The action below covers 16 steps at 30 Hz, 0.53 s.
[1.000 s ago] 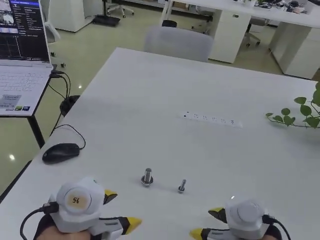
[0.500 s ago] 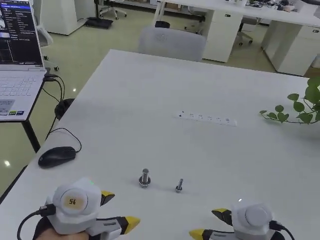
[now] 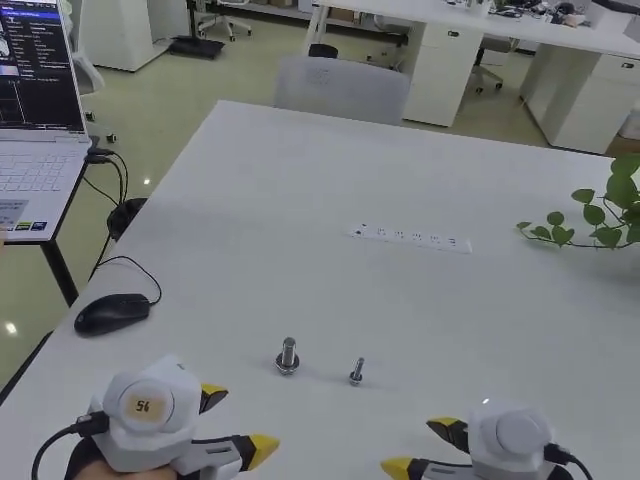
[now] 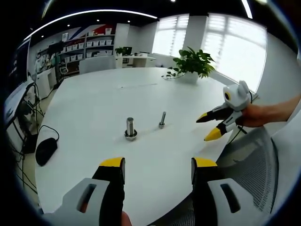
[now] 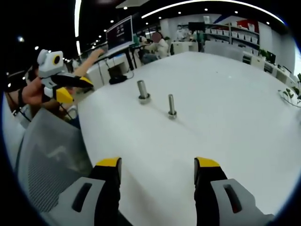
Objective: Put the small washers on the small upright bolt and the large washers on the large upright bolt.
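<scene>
Two bolts stand upright on the white table point(image 3: 330, 190): the large bolt point(image 3: 288, 356) point(image 4: 130, 128) point(image 5: 143, 91) with washers stacked round its base, and to its right the small bolt point(image 3: 357, 372) point(image 4: 162, 119) point(image 5: 171, 107), also with washers at its foot. My left gripper point(image 3: 238, 425) point(image 4: 157, 162) hovers open at the near left edge, nothing between its yellow-tipped fingers. My right gripper point(image 3: 418, 448) point(image 5: 158, 163) is open too, at the near right edge. Both sit well short of the bolts.
A black mouse point(image 3: 111, 313) with its cable lies at the table's left edge. A white power strip point(image 3: 410, 239) lies mid-table, and a plant point(image 3: 600, 215) reaches in from the right. A laptop point(image 3: 35, 110) stands on a side desk at left; a grey chair point(image 3: 340, 90) is beyond the far edge.
The head camera has shifted a little, so the scene sits slightly lower and left. Both grippers have stayed low at the near edge, open, and the bolts have not moved.
</scene>
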### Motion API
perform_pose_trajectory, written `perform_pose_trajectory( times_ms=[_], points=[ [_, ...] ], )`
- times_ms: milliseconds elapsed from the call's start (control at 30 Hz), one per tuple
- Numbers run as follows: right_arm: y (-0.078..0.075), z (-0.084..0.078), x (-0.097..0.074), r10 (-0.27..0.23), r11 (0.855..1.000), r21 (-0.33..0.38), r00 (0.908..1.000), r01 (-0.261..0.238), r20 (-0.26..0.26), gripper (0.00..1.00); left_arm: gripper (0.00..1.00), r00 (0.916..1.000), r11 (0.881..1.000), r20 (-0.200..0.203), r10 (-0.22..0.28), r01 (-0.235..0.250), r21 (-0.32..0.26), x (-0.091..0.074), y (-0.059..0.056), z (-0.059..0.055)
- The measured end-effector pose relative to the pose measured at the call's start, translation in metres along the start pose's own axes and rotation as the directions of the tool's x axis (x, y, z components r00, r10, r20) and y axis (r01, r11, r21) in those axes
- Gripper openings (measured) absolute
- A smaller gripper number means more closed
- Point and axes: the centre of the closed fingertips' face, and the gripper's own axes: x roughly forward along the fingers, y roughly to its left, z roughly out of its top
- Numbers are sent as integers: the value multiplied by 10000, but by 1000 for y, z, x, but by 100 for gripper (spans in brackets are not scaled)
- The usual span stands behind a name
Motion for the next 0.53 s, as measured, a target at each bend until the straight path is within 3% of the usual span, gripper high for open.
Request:
perform_pose_trajectory(
  times_ms=[533],
  points=[
    [-3,-2,-2,-97,9997,218,10000,96,23,63,56,10000,10000,-21,79,-79,14,-2,3,0]
  ],
)
